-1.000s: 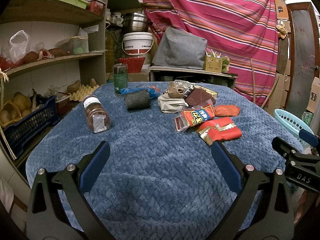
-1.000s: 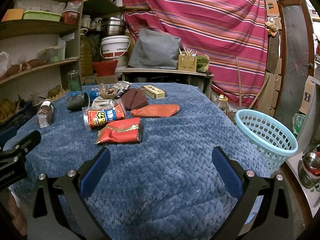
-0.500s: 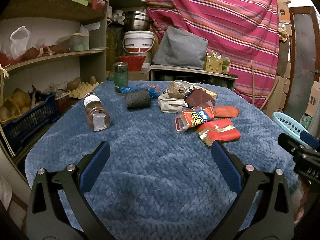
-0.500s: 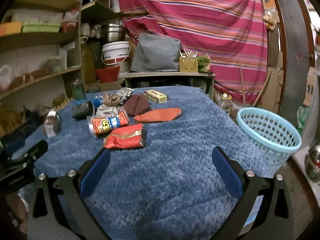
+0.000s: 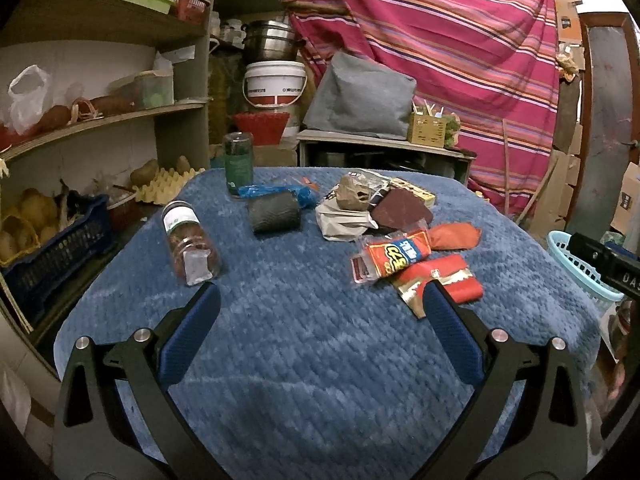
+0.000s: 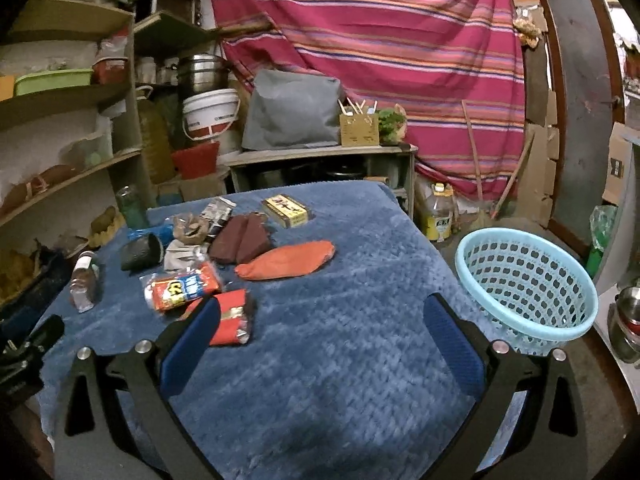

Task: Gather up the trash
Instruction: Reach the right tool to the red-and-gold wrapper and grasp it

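Observation:
Trash lies in a cluster on the blue blanket-covered table (image 5: 312, 344): a red wrapper with gold trim (image 5: 438, 280) (image 6: 232, 320), a red snack pack with blue lettering (image 5: 394, 256) (image 6: 182, 286), an orange pouch (image 5: 454, 236) (image 6: 286, 266), dark brown packets (image 6: 242, 238), crumpled paper (image 5: 344, 216). A light blue basket (image 6: 528, 284) stands on the floor right of the table. My left gripper (image 5: 320, 304) is open and empty over the near table. My right gripper (image 6: 320, 312) is open and empty, its left finger (image 6: 192, 344) just in front of the red wrapper.
A plastic jar (image 5: 190, 246) lies on its side at the left, with a black roll (image 5: 274, 216), a green bottle (image 5: 238, 164) and a yellow box (image 6: 286, 210) farther back. Shelves (image 5: 100, 120) line the left. A striped curtain (image 6: 380, 40) hangs behind.
Both grippers have moved forward over the table toward the trash. The right view has swung and shifted left, bringing its left finger up to the red wrapper. Both stay open.

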Tool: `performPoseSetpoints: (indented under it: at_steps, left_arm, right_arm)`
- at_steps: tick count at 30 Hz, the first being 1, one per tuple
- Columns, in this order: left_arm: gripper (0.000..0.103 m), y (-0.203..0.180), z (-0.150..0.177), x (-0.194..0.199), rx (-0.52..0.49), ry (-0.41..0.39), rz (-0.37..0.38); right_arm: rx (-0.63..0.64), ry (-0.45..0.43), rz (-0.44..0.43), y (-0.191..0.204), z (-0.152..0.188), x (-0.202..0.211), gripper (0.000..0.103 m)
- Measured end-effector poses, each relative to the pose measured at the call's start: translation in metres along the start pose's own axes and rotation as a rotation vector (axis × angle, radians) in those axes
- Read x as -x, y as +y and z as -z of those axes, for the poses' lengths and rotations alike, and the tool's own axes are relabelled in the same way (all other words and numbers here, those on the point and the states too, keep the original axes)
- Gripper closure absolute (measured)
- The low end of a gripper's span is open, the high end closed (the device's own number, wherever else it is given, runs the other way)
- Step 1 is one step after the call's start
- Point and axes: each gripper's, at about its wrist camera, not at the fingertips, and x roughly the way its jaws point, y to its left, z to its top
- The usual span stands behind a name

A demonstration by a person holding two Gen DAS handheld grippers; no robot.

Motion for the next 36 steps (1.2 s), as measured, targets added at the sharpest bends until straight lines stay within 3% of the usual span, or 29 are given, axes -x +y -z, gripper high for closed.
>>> performPoseSetpoints:
  at_steps: [5, 12, 18, 23, 36]
  left_arm:
    - [0.005, 0.013, -0.011, -0.016, 0.017, 0.016, -0.026]
    - [0.005, 0.027, -0.028, -0.040, 0.057, 0.029, -0.047]
    - [0.005, 0.022, -0.040, -0.062, 0.055, 0.042, -0.062]
    - [0.005, 0.015, -0.032, -0.080, 0.025, 0.066, -0.097]
    - [0.005, 0.015, -0.016, -0.093, 0.001, 0.117, -0.106]
  right_arm:
    - [0.036, 0.012, 0.036, -0.002, -0.005, -0.018, 0.004]
    - [0.053, 0.018, 0.010, 0.004, -0.016, -0.034, 0.004]
    - [0.068, 0.014, -0.002, 0.020, -0.028, -0.048, 0.004]
    - [0.107, 0.013, -0.006, 0.039, -0.022, -0.065, 0.004]
    - [0.183, 0.165, -0.057, 0.058, 0.006, -0.101, 0.004]
